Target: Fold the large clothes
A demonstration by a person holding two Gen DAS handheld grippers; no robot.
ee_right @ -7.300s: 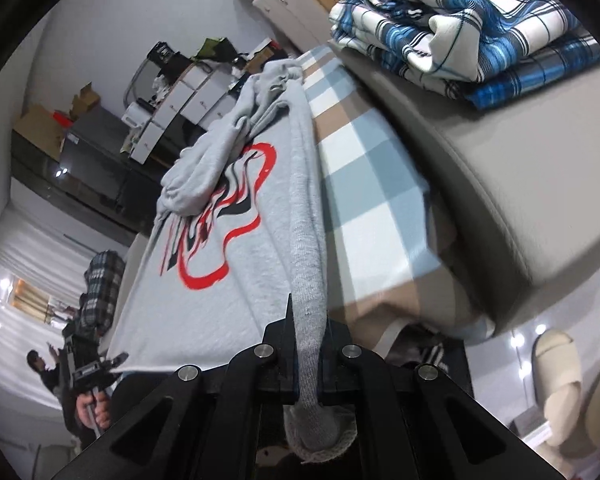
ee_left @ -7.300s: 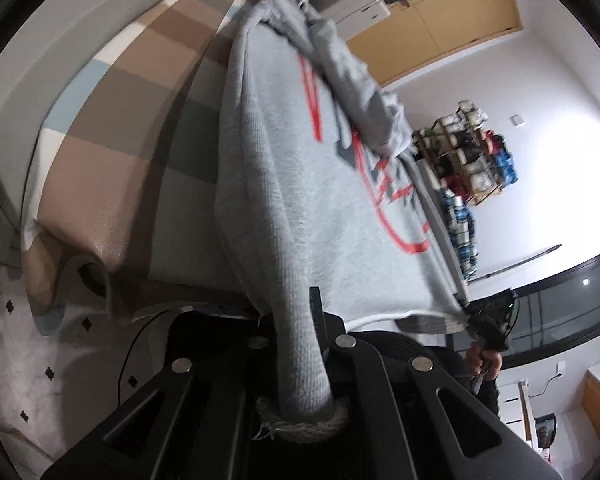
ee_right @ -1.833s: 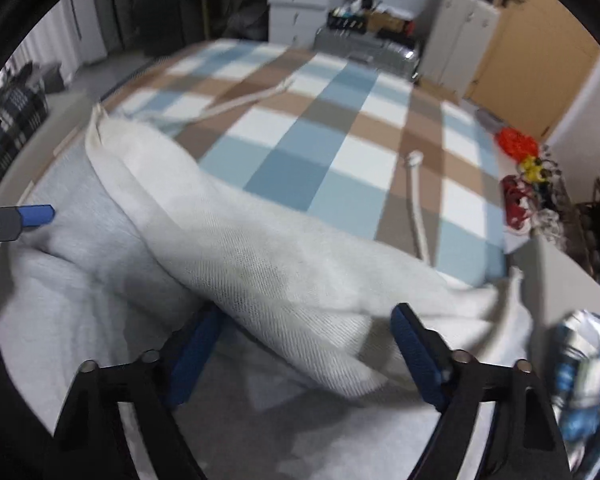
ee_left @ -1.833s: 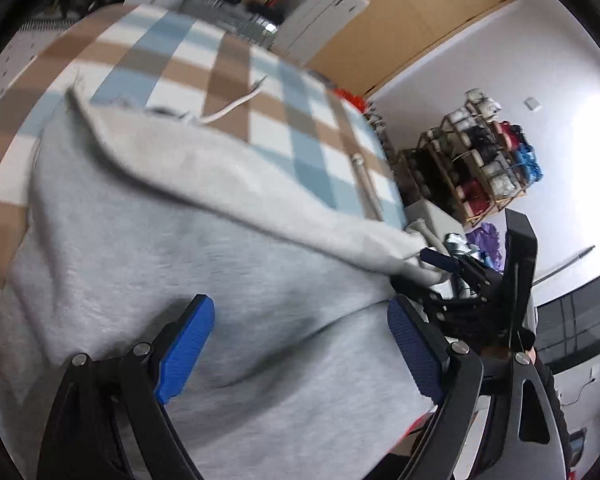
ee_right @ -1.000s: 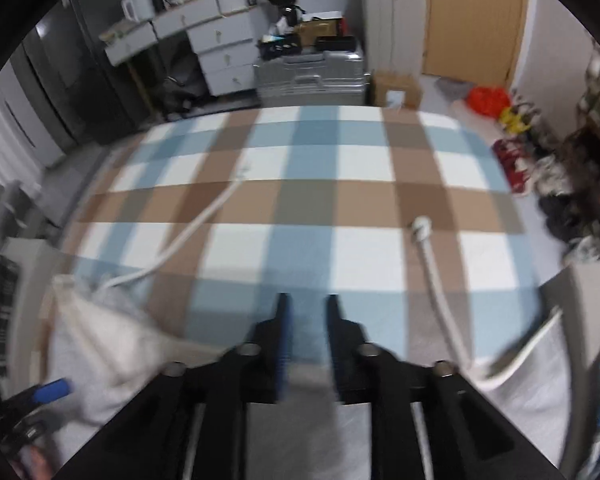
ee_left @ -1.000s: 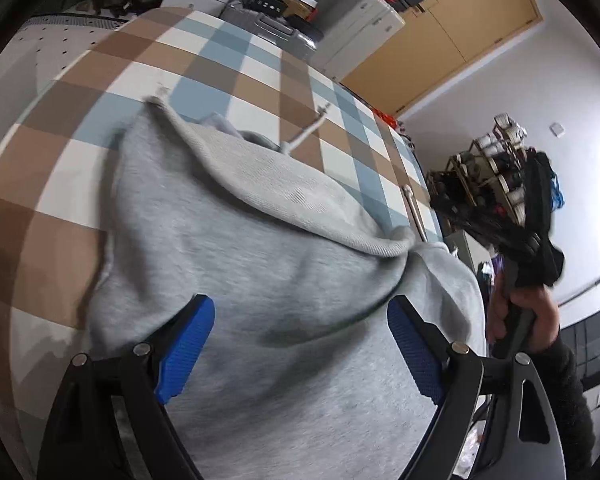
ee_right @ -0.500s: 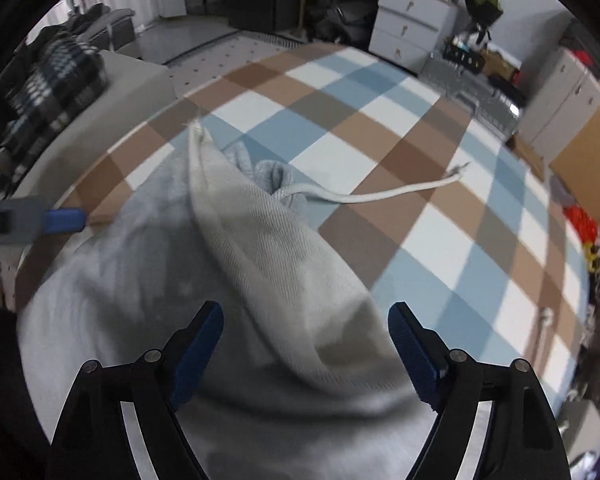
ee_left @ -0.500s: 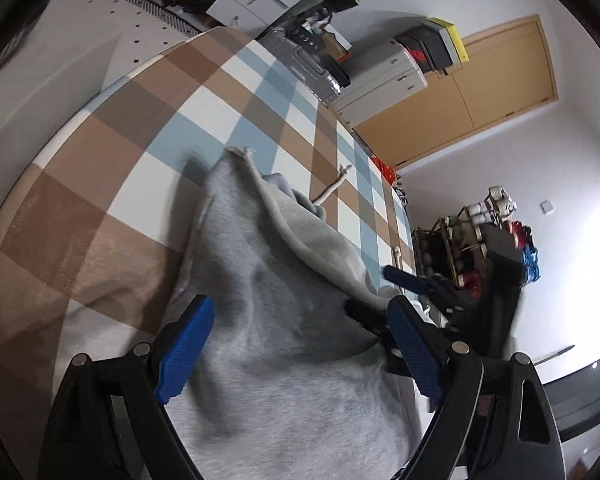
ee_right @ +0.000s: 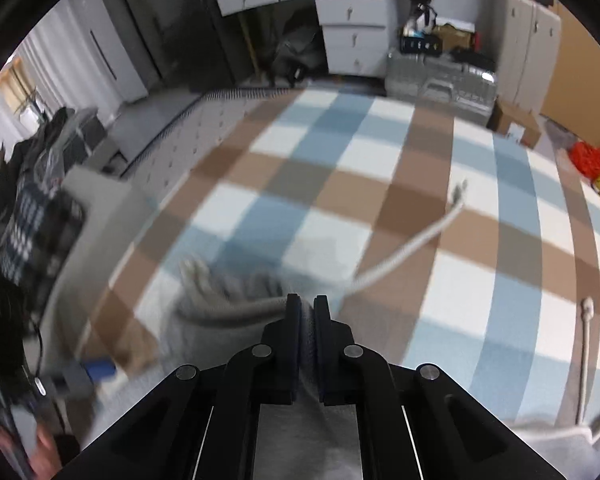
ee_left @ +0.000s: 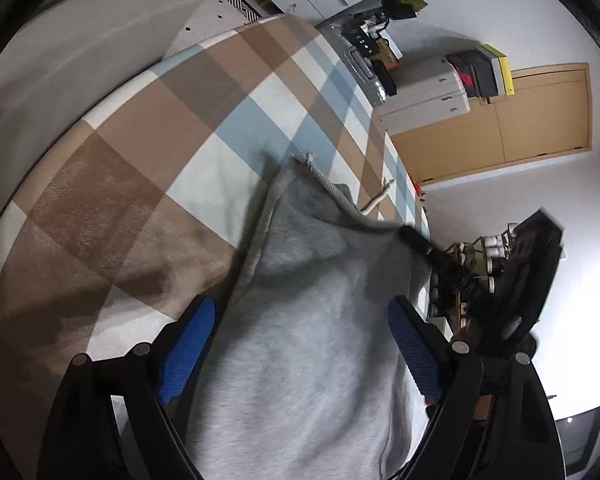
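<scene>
Pinching now: right gripper (ee_right: 307, 310), wide half a second ago, has clamped the hoodie (ee_left: 312, 332) edge on the bed (ee_left: 148, 152), probably the hood rim; left gripper (ee_left: 300, 344) stays wide, so another fold begins.

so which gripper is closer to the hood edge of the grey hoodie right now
Right. The right gripper is shut on the grey hoodie right at the hood edge. The left gripper is open, farther back over the hoodie's body, not gripping it.
</scene>
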